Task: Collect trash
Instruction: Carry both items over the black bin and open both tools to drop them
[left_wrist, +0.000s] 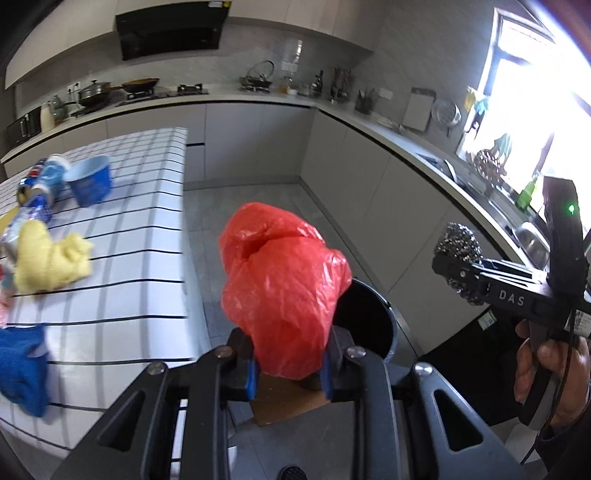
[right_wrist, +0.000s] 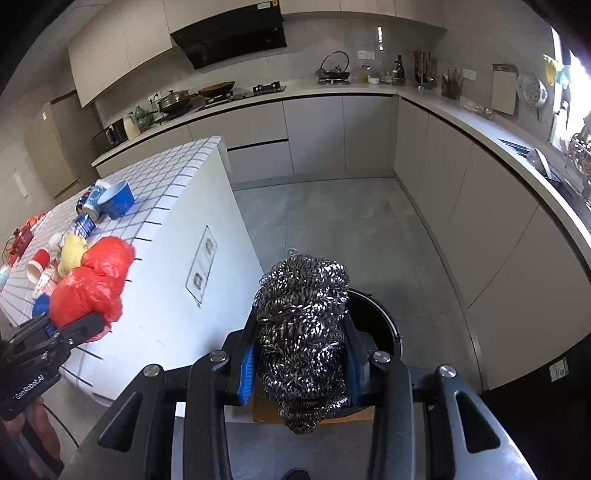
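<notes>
Above the black bin, left tongs clamp a red bag, right tongs clamp steel wool.

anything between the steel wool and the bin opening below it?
Nothing: in the right wrist view, steel wool, clamped by the right gripper, hangs right before the black bin with no object between.

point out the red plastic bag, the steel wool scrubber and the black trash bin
red plastic bag (left_wrist: 284, 291), left wrist view, crumpled middle
steel wool scrubber (right_wrist: 303, 332), right wrist view, centre of coils
black trash bin (left_wrist: 364, 317), left wrist view, dark inner wall
</notes>
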